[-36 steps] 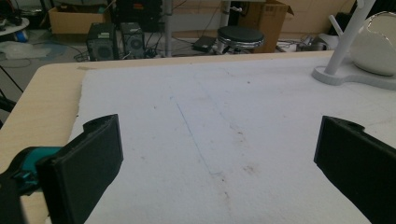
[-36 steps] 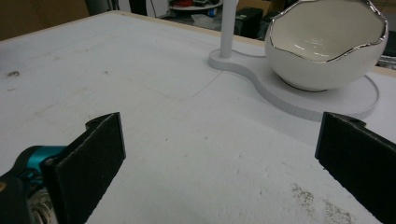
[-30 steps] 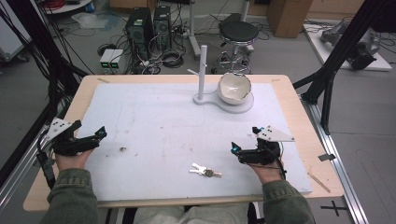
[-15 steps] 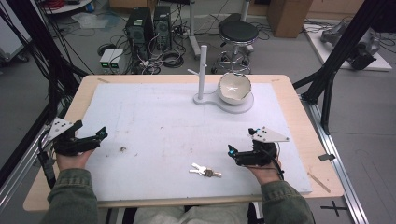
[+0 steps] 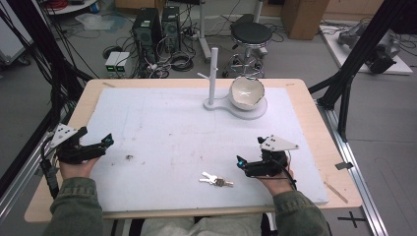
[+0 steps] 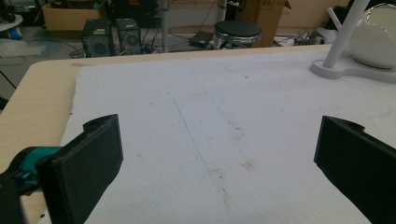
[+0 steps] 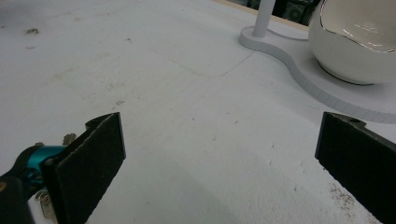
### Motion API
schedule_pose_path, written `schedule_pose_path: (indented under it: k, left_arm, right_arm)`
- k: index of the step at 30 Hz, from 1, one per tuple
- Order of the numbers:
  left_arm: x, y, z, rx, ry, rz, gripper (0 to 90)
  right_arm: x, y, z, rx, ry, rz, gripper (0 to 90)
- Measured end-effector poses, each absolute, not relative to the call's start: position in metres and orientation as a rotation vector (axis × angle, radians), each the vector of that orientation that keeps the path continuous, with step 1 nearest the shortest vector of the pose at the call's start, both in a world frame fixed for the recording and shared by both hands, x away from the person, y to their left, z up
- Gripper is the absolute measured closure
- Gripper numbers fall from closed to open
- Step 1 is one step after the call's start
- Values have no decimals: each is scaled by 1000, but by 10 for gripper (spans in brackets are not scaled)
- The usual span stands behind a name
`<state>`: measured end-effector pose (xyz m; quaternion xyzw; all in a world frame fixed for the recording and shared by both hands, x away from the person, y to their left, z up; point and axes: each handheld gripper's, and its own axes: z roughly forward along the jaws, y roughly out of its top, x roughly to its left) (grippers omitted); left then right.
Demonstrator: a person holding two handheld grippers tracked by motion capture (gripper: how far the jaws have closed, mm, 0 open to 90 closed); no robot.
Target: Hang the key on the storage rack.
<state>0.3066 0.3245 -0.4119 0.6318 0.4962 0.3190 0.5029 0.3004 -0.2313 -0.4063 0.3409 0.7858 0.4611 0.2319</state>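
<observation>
Keys [image 5: 216, 180] lay flat on the white mat [image 5: 172, 132], near edge, just left of the right gripper [image 5: 242, 162]; its jaws stood wide apart, empty; left gripper [image 5: 101, 143] also wide apart, well off at the worktop's [image 5: 314, 113] left edge; risk: keys so flat the jaws could skid over them, push them along, or pinch one key so the bunch dangled and slipped.
</observation>
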Motion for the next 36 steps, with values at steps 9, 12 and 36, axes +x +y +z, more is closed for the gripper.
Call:
schedule_pose_path:
  k: [9,12,36]
  left_arm:
    - [307,324,-412,1529,1198,765,17]
    - [308,324,-413,1533,1197,765,17]
    - [309,323,-413,1540,1194,758,17]
  right_arm:
    - [300,-227,-408,921,2190,1252,5]
    - [300,-225,-409,919,2211,1249,6]
    - [300,-213,-416,874,2338,1230,6]
